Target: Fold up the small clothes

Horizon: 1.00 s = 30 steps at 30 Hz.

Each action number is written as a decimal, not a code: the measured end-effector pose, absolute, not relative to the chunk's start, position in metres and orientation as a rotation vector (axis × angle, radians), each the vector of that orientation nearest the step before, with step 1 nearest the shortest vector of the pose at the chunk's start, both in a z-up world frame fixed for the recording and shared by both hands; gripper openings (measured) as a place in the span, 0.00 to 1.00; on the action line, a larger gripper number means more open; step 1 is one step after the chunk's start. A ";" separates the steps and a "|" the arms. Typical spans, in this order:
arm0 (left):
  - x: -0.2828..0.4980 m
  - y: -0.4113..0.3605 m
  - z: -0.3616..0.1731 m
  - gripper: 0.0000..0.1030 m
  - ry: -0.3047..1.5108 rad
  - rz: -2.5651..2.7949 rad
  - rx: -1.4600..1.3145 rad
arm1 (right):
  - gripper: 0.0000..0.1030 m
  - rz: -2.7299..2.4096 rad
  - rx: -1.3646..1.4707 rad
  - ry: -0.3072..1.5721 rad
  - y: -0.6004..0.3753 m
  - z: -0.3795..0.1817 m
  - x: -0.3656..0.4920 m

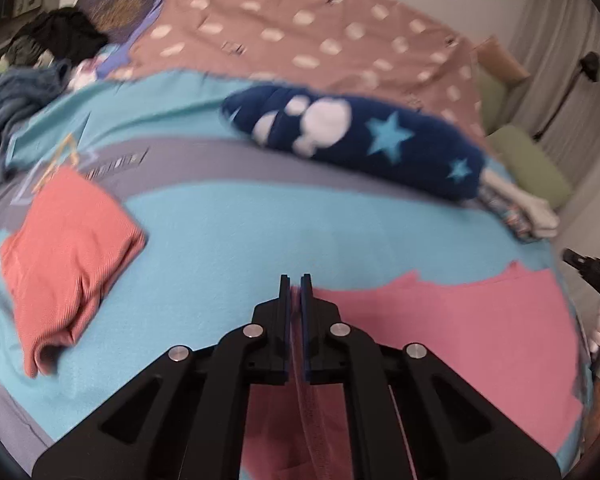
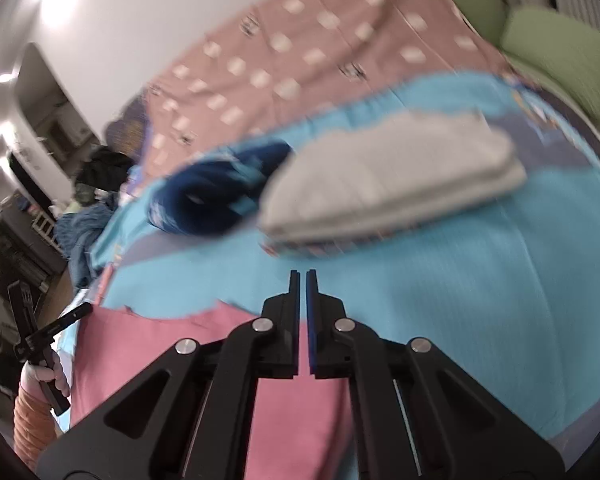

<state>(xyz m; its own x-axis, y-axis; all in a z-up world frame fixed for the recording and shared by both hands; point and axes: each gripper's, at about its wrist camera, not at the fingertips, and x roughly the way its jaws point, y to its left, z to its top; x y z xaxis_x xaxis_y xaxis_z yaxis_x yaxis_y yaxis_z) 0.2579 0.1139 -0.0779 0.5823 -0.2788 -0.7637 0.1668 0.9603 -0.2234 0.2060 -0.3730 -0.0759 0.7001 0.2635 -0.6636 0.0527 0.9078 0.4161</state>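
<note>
A pink garment (image 1: pixel 460 320) lies flat on the turquoise bedcover (image 1: pixel 260 232), close in front of me. My left gripper (image 1: pixel 295 278) is shut on the garment's left edge, and a thin pink fold runs up between its pads. In the right wrist view the same pink garment (image 2: pixel 148 352) spreads to the left, and my right gripper (image 2: pixel 303 274) is shut at its right edge with pink cloth showing in the narrow gap. A gloved hand (image 2: pixel 48 372) holding the left gripper's black body shows at the lower left of that view.
A folded coral garment (image 1: pixel 68 248) lies at the left. A navy fleece with stars (image 1: pixel 360 140) and a folded grey stack (image 2: pixel 388 176) lie further back. A dotted pink sheet (image 1: pixel 300 32) covers the far bed. Dark clothes (image 1: pixel 68 36) are heaped far left, green cushions (image 2: pixel 560 52) far right.
</note>
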 end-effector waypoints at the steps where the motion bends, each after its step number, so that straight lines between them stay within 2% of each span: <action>1: 0.256 0.118 -0.084 0.08 0.942 -0.264 -0.158 | 0.06 0.133 0.446 0.807 -0.374 -0.082 0.200; 2: 0.252 0.123 -0.086 0.13 0.939 -0.268 -0.174 | 0.06 0.151 0.448 0.811 -0.374 -0.084 0.191; 3: 0.244 0.128 -0.084 0.23 0.925 -0.268 -0.177 | 0.06 0.160 0.439 0.810 -0.374 -0.084 0.181; 5: 0.224 0.137 -0.076 0.38 0.901 -0.266 -0.178 | 0.09 0.184 0.427 0.808 -0.376 -0.084 0.157; 9: 0.166 0.153 -0.061 0.40 0.858 -0.331 -0.231 | 0.11 0.261 0.502 0.807 -0.383 -0.087 0.088; 15: 0.088 0.148 -0.066 0.41 0.866 -0.398 -0.293 | 0.18 0.377 0.606 0.824 -0.374 -0.104 0.002; 17: 0.069 0.146 -0.070 0.41 0.876 -0.409 -0.313 | 0.31 0.409 0.619 0.840 -0.367 -0.108 -0.014; 19: 0.051 0.147 -0.074 0.41 0.883 -0.420 -0.345 | 0.37 0.407 0.572 0.844 -0.360 -0.110 -0.028; 20: 0.042 0.148 -0.076 0.44 0.887 -0.422 -0.352 | 0.38 0.404 0.559 0.845 -0.359 -0.111 -0.033; 21: 0.034 0.149 -0.077 0.54 0.887 -0.416 -0.354 | 0.38 0.401 0.558 0.849 -0.359 -0.113 -0.039; 22: 0.027 0.151 -0.078 0.55 0.885 -0.404 -0.350 | 0.38 0.398 0.560 0.853 -0.360 -0.116 -0.043; 30: -0.010 0.163 -0.094 0.56 0.900 -0.372 -0.387 | 0.39 0.350 0.514 0.865 -0.359 -0.123 -0.055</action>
